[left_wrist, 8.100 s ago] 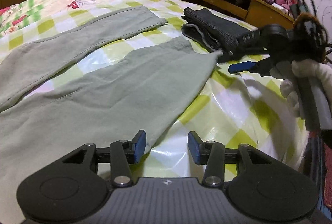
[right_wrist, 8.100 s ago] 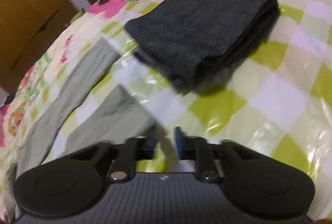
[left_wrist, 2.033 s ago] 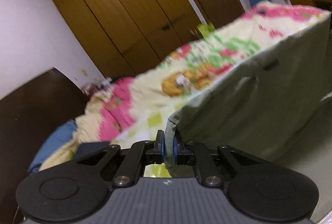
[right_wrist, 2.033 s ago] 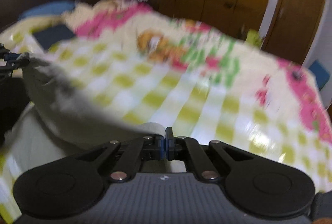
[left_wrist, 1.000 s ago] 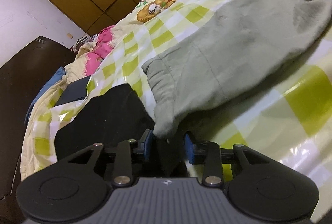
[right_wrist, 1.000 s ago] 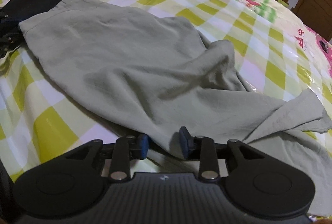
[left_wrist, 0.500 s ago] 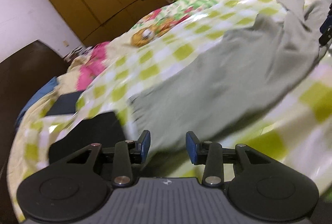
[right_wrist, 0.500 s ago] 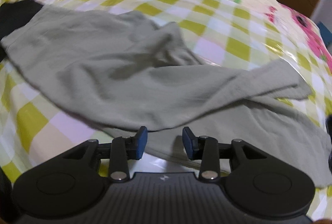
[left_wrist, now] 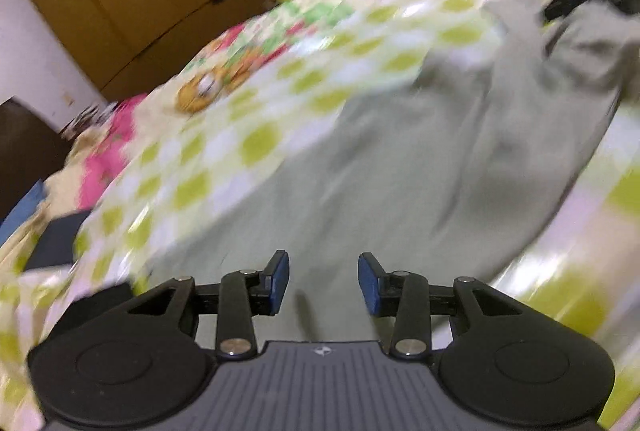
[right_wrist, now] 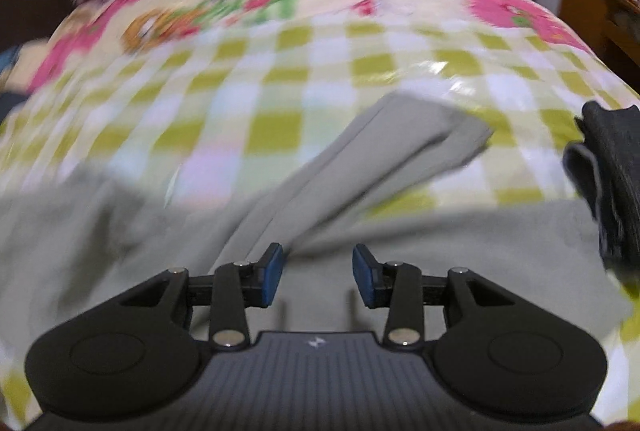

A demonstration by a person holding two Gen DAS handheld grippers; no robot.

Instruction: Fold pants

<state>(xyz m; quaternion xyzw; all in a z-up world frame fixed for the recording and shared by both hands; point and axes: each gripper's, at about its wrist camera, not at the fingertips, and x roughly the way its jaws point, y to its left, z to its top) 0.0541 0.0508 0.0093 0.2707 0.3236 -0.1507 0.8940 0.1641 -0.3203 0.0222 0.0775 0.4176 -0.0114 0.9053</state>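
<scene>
- So far, the pale grey-green cotton pants [right_wrist: 320, 199] lie loosely doubled across the middle and lower frame on the green-and-white checked plastic bed cover [right_wrist: 280, 79], one leg end [right_wrist: 440, 135] skewed toward centre right; squaring and further folds look undone.
- The left gripper [left_wrist: 323, 278] hangs over the cloth at lower centre, blue pads [left_wrist: 279, 278] spread, pinching nothing.
- The right gripper [right_wrist: 317, 274] points down likewise; its jaws have just been opening and hold nothing.
- A folded dark grey garment [right_wrist: 612, 183] sits at the right edge.
</scene>
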